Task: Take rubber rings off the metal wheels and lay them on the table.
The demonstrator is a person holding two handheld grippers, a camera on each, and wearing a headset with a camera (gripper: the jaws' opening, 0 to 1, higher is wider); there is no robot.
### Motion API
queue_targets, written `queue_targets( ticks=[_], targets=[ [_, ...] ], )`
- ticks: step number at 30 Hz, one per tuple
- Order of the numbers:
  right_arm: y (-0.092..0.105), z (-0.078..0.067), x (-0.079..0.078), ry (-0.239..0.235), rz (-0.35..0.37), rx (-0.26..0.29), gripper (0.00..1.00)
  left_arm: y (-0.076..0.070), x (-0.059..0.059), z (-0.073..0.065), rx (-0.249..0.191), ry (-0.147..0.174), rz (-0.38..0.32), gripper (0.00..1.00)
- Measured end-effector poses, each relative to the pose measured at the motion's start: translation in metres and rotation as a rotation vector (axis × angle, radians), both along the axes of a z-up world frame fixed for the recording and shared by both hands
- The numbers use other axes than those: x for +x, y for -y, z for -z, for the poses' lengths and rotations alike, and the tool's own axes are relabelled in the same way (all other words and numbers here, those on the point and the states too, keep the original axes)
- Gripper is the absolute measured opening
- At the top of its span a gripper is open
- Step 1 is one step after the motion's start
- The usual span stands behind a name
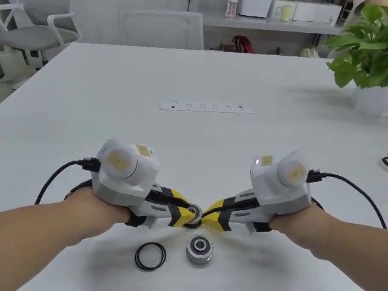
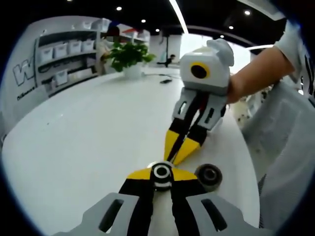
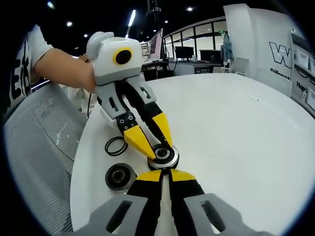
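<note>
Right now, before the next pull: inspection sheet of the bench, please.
Surface: white table, flat.
Job's things: wheel held off the table between the grippers; second wheel on the table near the person; one loose ring lying flat beside it, apart.
Clutter: power strip mid-table; plant far right.
Grippers: left gripper shut on the wheel; right gripper jaws together, tips at the wheel's rim; whether it pinches a ring, cannot tell.
Cables: black cable from the left gripper, another from the right.
Surroundings: chairs, shelf behind.
</note>
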State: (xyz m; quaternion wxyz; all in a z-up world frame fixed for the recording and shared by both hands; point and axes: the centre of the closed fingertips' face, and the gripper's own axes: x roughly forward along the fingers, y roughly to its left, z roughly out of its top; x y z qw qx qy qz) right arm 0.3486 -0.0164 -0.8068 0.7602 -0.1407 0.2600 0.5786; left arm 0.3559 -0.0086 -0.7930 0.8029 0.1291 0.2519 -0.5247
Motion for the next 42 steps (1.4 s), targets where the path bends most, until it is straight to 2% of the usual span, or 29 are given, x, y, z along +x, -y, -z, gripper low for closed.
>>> queue_targets(
  ticks=[8, 10, 11, 18, 23, 29, 32, 39, 42],
  targets=[
    [-0.001, 0.0, 0.0, 0.012, -0.006, -0.01, 0.04, 0.0, 0.0, 0.0, 0.006, 0.002, -0.006, 0.12],
    [-0.002, 0.0, -0.001, 0.019, -0.008, -0.006, 0.16, 0.0, 0.0, 0.0, 0.008, 0.003, -0.005, 0.12],
    [-0.003, 0.0, -0.002, 0.019, -0.012, -0.003, 0.18, 0.0, 0.0, 0.0, 0.009, 0.004, -0.005, 0.12],
    [-0.012, -0.001, 0.0, 0.031, -0.007, 0.008, 0.22, 0.0, 0.0, 0.0, 0.01, 0.004, -0.008, 0.12],
    [-0.009, -0.001, 0.0, 0.035, -0.012, 0.001, 0.2, 0.0, 0.0, 0.0, 0.01, 0.005, -0.011, 0.12],
    [0.0, 0.001, 0.003, 0.03, 0.002, -0.013, 0.06, 0.0, 0.0, 0.0, 0.01, 0.004, -0.013, 0.12],
    [-0.001, 0.001, 0.003, 0.024, 0.011, -0.015, 0.04, 0.0, 0.0, 0.0, 0.011, 0.003, -0.018, 0.12],
    [0.001, 0.003, 0.009, -0.035, 0.076, -0.022, 0.0, 0.0, 0.0, 0.001, 0.019, 0.007, -0.022, 0.12],
    [0.002, 0.003, 0.011, -0.101, 0.135, 0.005, 0.0, 0.0, -0.001, 0.0, 0.03, 0.015, -0.019, 0.12]
  ],
)
